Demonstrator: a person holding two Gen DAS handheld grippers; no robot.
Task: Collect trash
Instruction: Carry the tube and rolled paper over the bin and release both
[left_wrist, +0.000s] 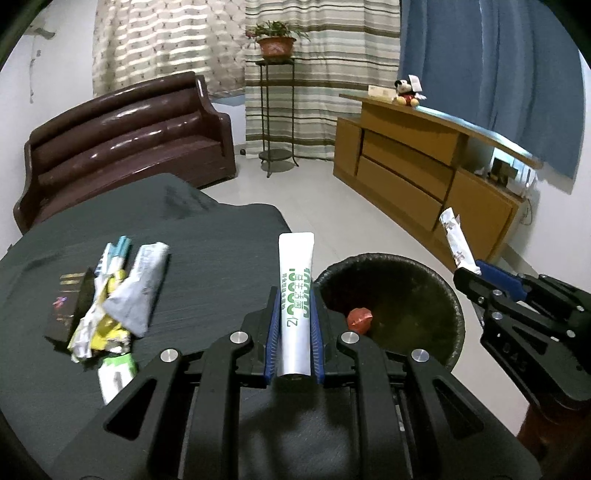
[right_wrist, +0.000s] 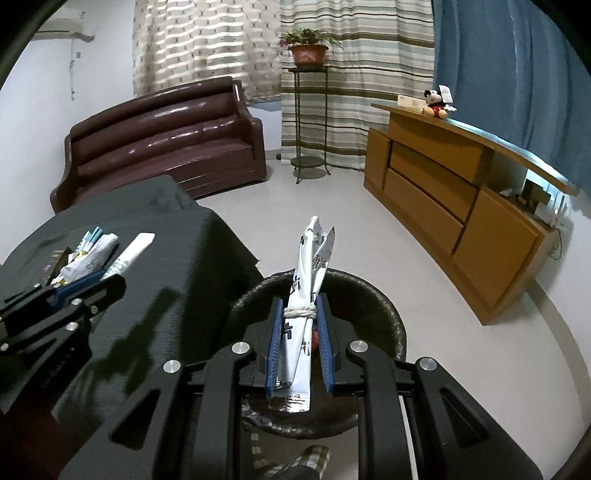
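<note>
Left wrist view: left gripper (left_wrist: 294, 295) clamped on a white tube with green print (left_wrist: 295, 291), blue pads pressing both its sides, tube pointing forward over the edge of the dark-clothed table (left_wrist: 207, 251). Black trash bin (left_wrist: 436, 280) on the floor just right of the tube; a red crumpled scrap (left_wrist: 360, 320) lies inside it. Heap of wrappers (left_wrist: 110, 306) on the cloth to the left, a dark box (left_wrist: 70, 306) touching it. Right gripper (left_wrist: 476, 271) at far right, holding a white printed wrapper (left_wrist: 456, 242) upright.

Right wrist view: right gripper (right_wrist: 300, 314) closed on the white printed wrapper (right_wrist: 308, 291), a folded packet bound with string, held above the trash bin (right_wrist: 380, 299). Left gripper (right_wrist: 107, 277) at left over the table (right_wrist: 177, 258), tube (right_wrist: 133, 251) in its jaws. Wrappers (right_wrist: 88, 254) behind it.
</note>
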